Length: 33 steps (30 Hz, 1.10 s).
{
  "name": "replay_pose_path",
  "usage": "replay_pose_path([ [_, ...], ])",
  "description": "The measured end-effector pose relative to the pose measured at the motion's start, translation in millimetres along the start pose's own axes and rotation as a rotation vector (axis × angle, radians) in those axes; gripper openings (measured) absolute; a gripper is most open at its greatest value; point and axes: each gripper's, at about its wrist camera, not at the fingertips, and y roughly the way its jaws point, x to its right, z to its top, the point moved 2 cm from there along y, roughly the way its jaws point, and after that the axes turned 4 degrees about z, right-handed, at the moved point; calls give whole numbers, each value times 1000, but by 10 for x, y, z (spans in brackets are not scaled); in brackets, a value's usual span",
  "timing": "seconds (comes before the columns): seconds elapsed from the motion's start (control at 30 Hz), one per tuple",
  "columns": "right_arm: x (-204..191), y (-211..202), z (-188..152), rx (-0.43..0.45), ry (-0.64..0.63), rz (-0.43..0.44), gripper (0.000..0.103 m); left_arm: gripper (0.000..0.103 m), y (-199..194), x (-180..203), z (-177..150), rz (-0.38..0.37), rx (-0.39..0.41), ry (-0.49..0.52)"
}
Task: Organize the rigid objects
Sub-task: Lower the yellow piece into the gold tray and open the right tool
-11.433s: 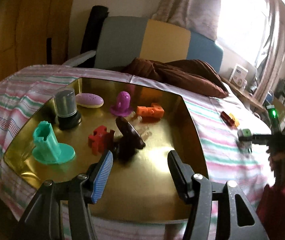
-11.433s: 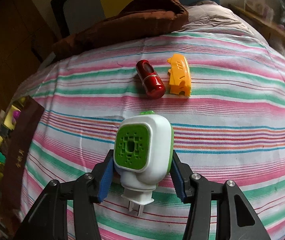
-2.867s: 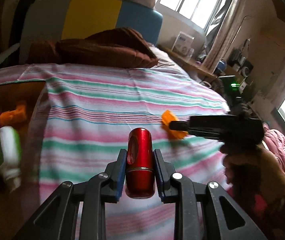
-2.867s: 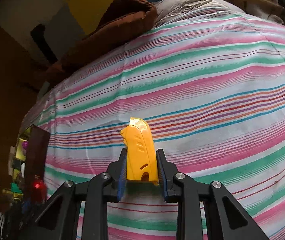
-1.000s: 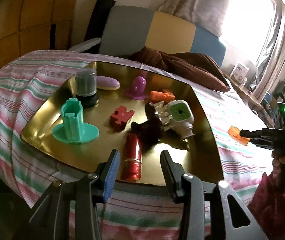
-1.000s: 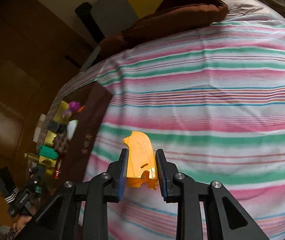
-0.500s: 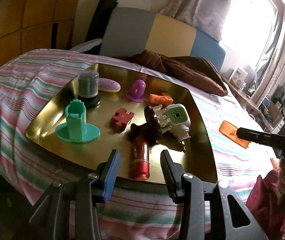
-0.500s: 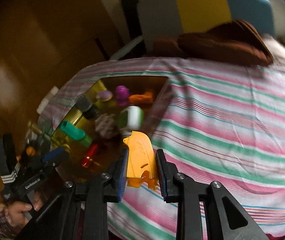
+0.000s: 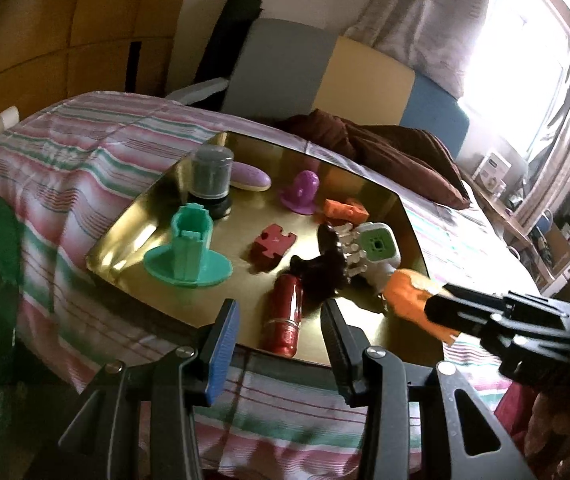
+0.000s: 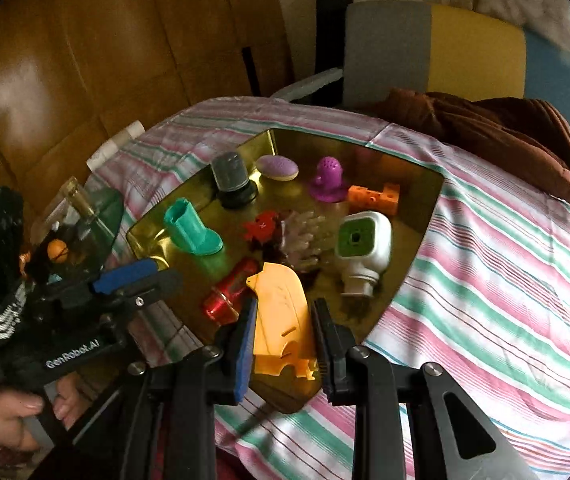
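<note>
A gold tray (image 9: 125,240) (image 10: 417,240) lies on the striped bed. My right gripper (image 10: 283,332) is shut on an orange plastic piece (image 10: 283,316) and holds it over the tray's near corner; the piece also shows in the left wrist view (image 9: 409,300). My left gripper (image 9: 279,336) is open and empty, just short of the tray's front edge, in line with the red cylinder (image 9: 287,316) (image 10: 231,290) lying on the tray. A white and green plug-in device (image 9: 377,252) (image 10: 361,248) lies behind it.
On the tray stand a teal tower (image 9: 189,252), a grey capped jar (image 9: 209,176), a purple figure (image 9: 305,192), a lilac oval (image 9: 251,178), an orange block (image 9: 345,210), a red puzzle piece (image 9: 271,242) and a dark brown piece (image 9: 321,268). A brown blanket (image 10: 505,124) lies behind.
My right gripper has carried the orange piece from the bed over to the tray's near corner. My left gripper stays open behind the released red cylinder and has drawn back slightly.
</note>
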Motion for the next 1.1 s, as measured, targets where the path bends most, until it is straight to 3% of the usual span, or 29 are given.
replay_pose_path([
  [0.53, 47, 352, -26, -61, 51, -45, 28, 43, -200, -107, 114, 203, 48, -20],
  [0.83, -17, 549, 14, -64, 57, -46, 29, 43, -212, -196, 125, 280, 29, -48],
  [1.07, 19, 314, -58, -16, 123, -58, 63, 43, -192, -177, 125, 368, 2, -40],
  [1.1, 22, 279, -59, -11, 130, -62, 72, 43, -185, -161, 120, 379, -7, -28],
])
